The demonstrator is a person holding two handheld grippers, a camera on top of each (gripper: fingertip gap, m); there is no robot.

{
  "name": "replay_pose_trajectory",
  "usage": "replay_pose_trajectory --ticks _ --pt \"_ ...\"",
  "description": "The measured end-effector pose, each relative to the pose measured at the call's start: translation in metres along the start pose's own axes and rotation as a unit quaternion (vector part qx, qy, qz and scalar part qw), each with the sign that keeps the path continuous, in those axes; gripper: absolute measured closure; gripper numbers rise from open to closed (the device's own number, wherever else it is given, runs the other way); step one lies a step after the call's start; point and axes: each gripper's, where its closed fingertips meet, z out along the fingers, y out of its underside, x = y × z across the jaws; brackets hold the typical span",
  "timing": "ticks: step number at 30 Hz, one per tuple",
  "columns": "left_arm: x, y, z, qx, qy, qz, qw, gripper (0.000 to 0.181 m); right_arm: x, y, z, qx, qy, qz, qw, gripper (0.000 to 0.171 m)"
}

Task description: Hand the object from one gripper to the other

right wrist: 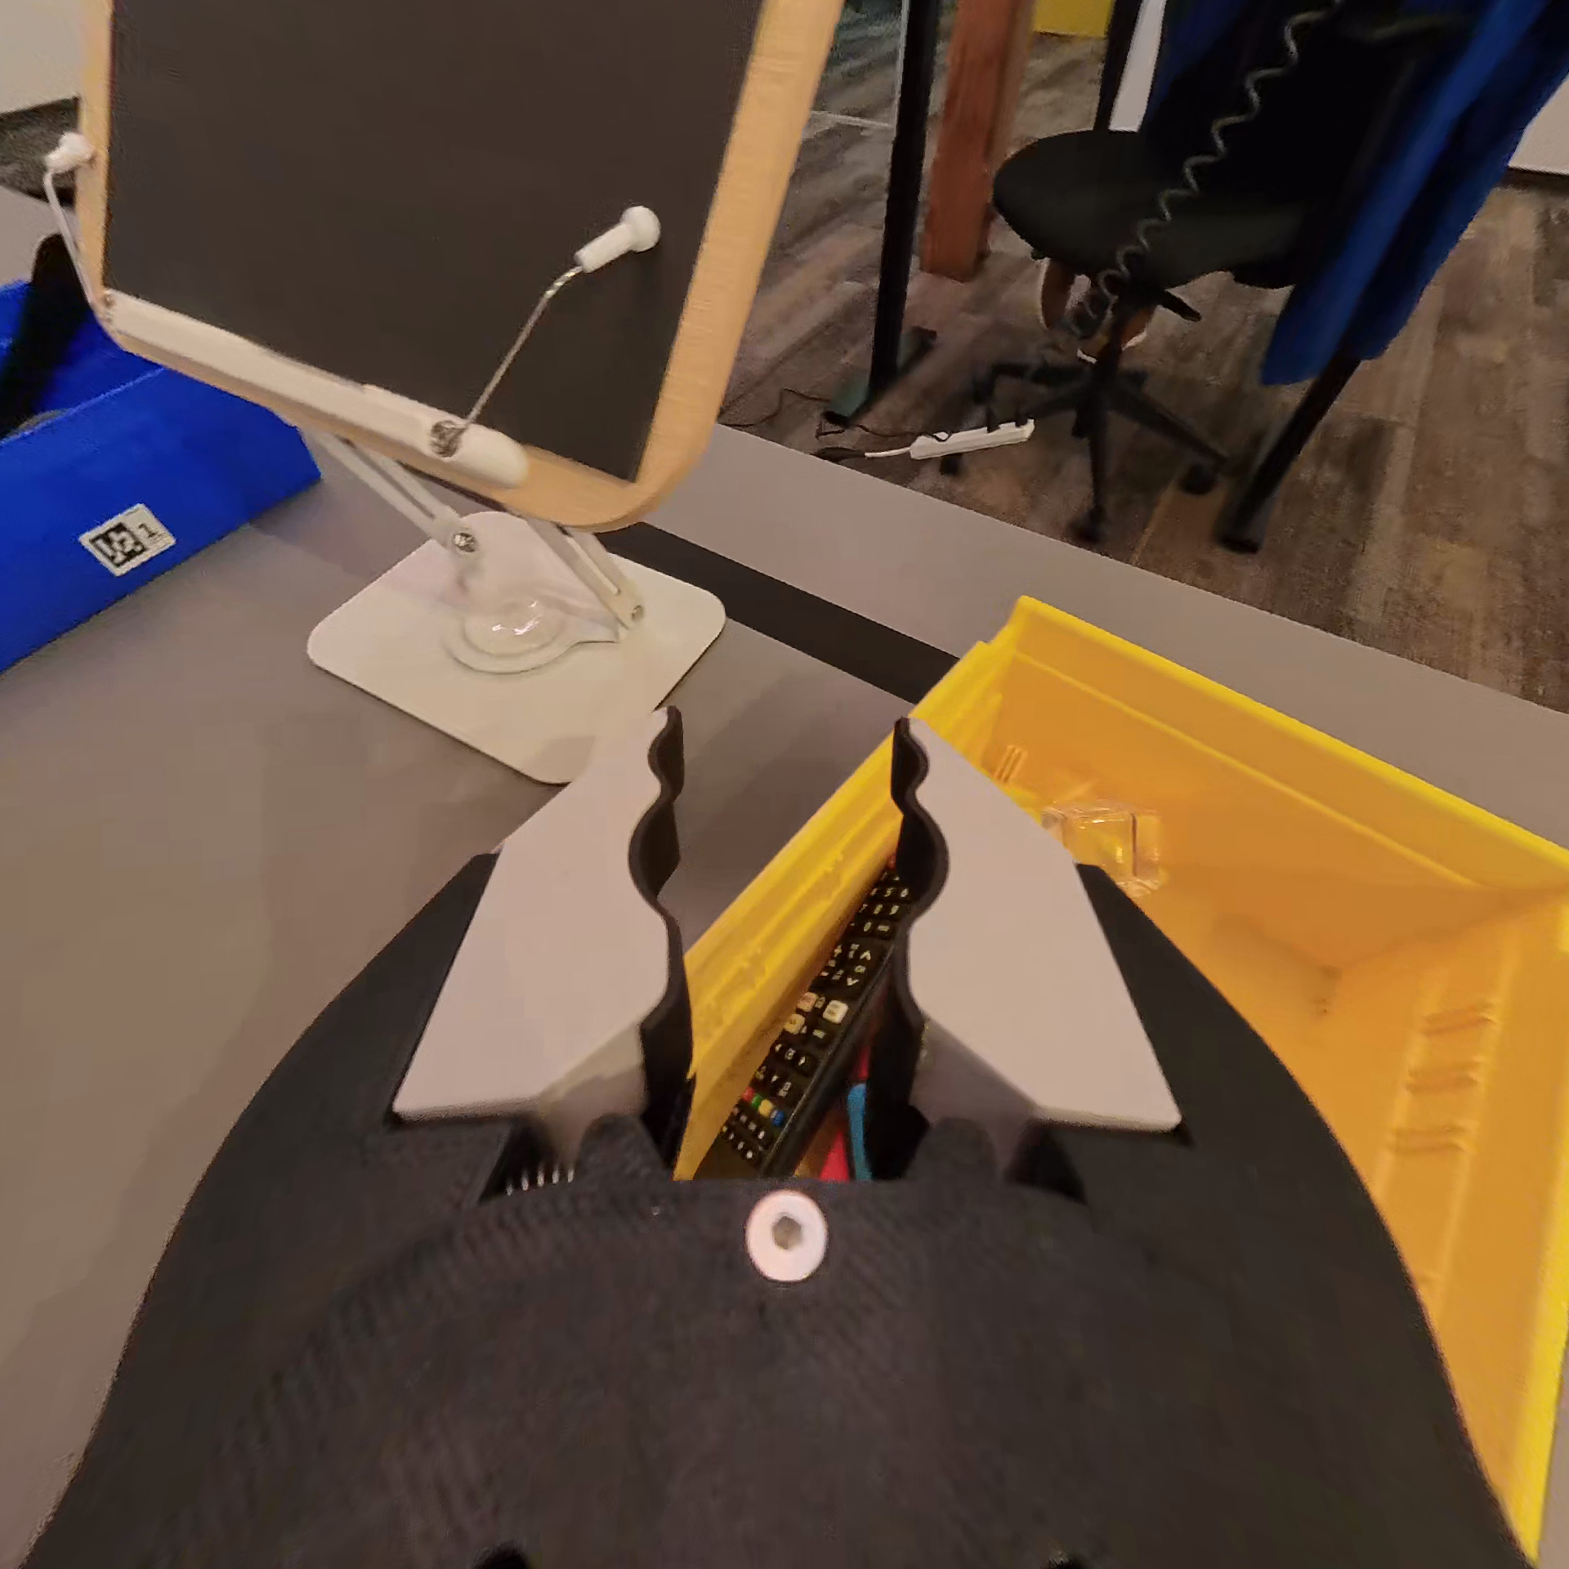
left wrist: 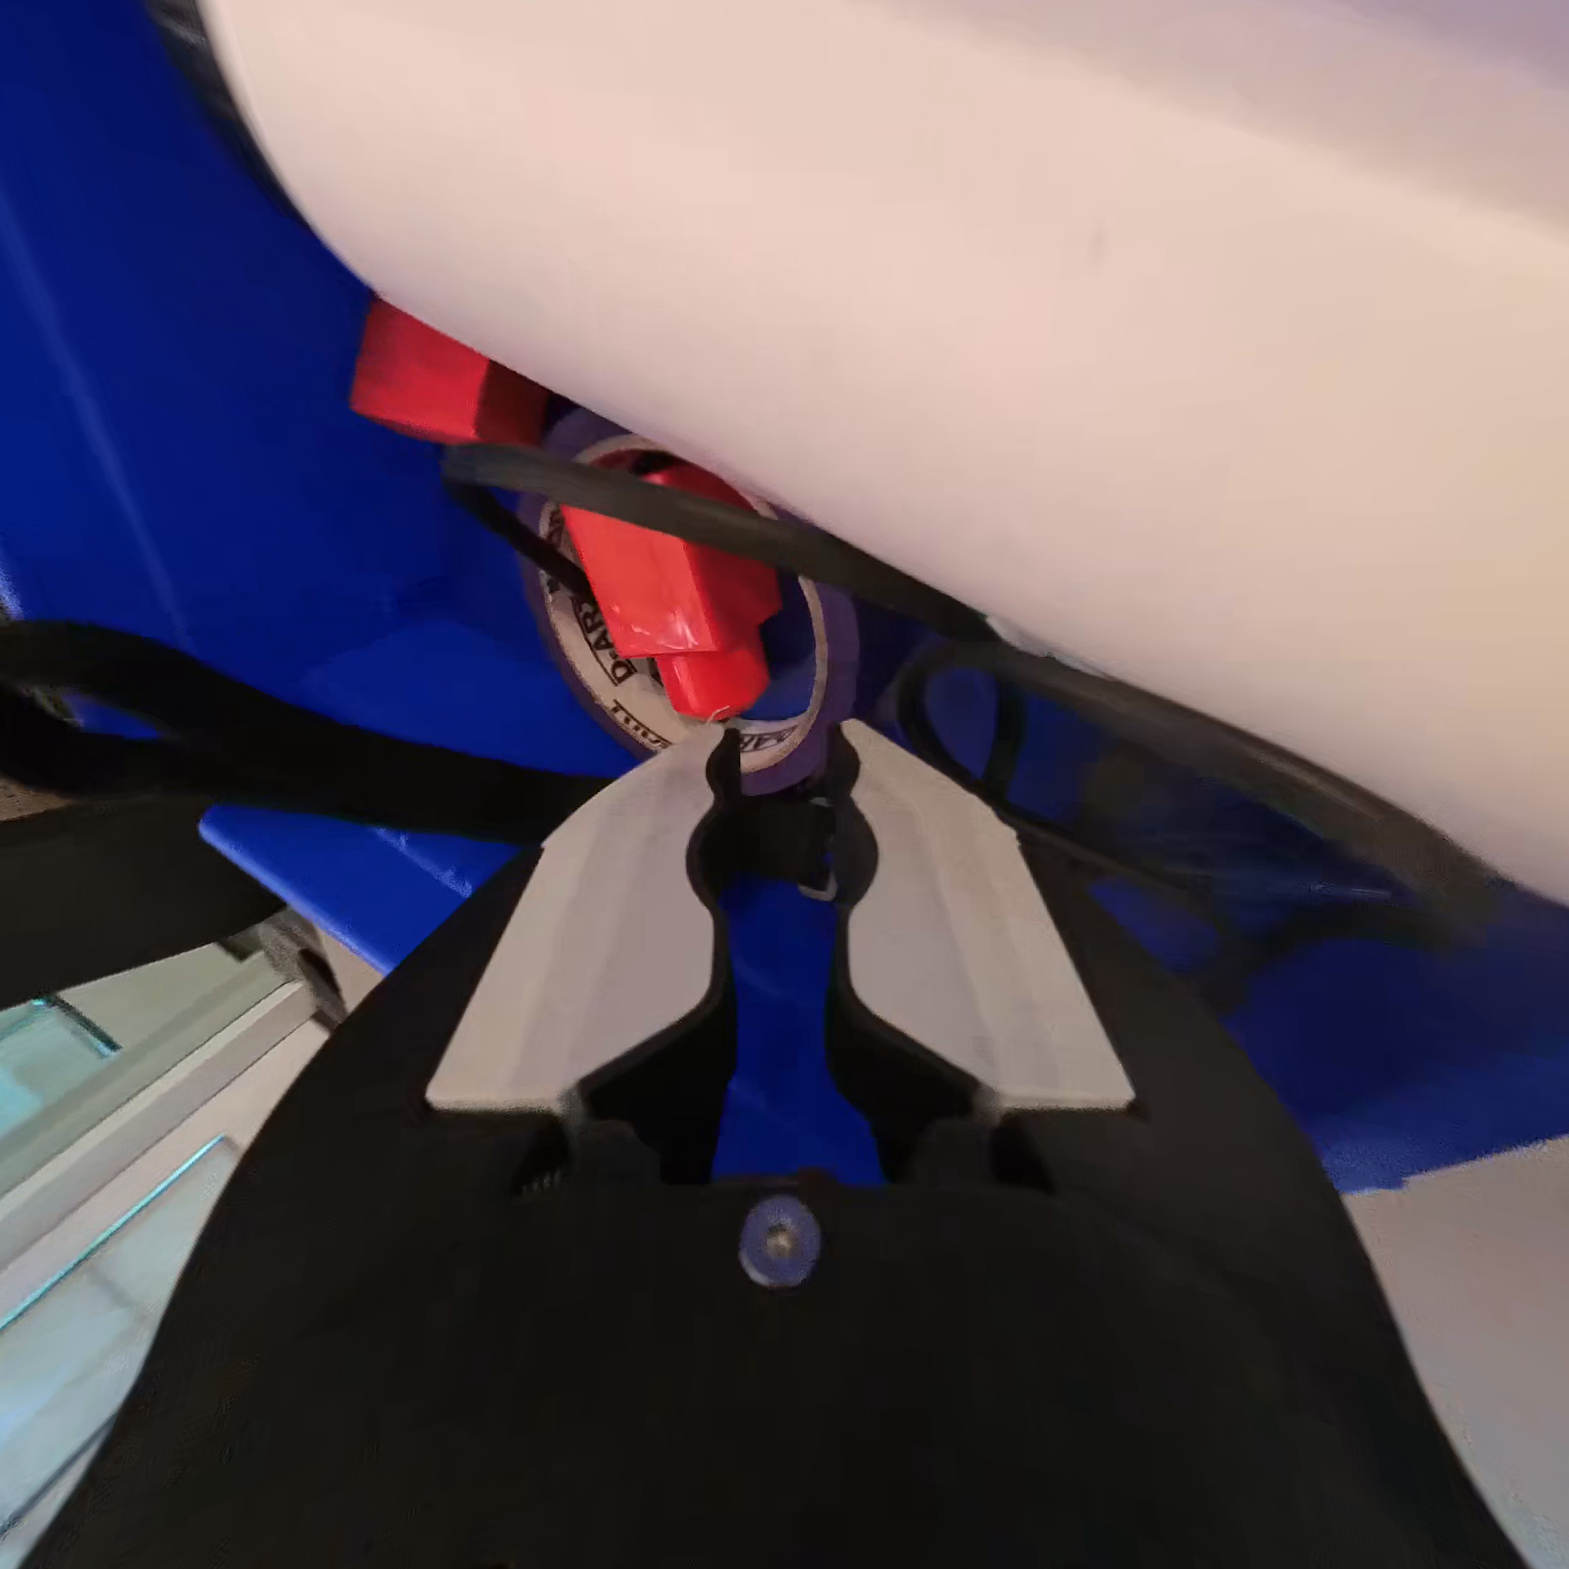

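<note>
In the left wrist view a purple tape roll [left wrist: 802, 645] with a cardboard core stands on edge inside a blue bin [left wrist: 212, 424]. My left gripper [left wrist: 783, 751] is shut on the roll's lower rim, one tip inside the core and one outside. A red plastic piece [left wrist: 679, 594] pokes through the roll's hole. In the right wrist view my right gripper [right wrist: 788, 728] is open and empty, hovering over the near corner of a yellow bin [right wrist: 1273, 891]. The tape roll does not show in that view.
A big white rounded object [left wrist: 934, 297] fills the top of the blue bin, with black straps [left wrist: 255, 747] and a second red block [left wrist: 424, 382]. The yellow bin holds a black remote [right wrist: 815, 1019] and a clear block [right wrist: 1104, 836]. A framed board on a white stand [right wrist: 509, 645] and the blue bin [right wrist: 127, 475] stand on the grey table. The tips of one gripper are about 65 cm away from the tips of the other.
</note>
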Motion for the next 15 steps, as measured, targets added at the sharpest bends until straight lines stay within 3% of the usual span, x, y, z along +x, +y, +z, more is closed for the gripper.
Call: replay_pose_trajectory --ticks 3,7,11,15 --pt "0.002 0.0 0.006 -0.018 0.038 0.025 0.999 0.169 -0.01 0.0 -0.004 0.003 -0.007 -0.014 1.0 0.125" --pt "0.013 -0.002 0.003 -0.016 0.124 0.026 0.992 0.158 -0.017 0.002 -0.006 0.007 -0.019 -0.008 1.0 0.126" --pt "0.012 -0.012 -0.005 0.007 0.131 0.02 0.991 0.16 -0.019 0.006 -0.008 0.01 -0.024 -0.005 1.0 0.126" --pt "0.018 -0.005 0.01 -0.024 0.147 0.028 0.988 0.157 -0.023 0.006 -0.009 0.013 -0.032 -0.004 0.999 0.126"
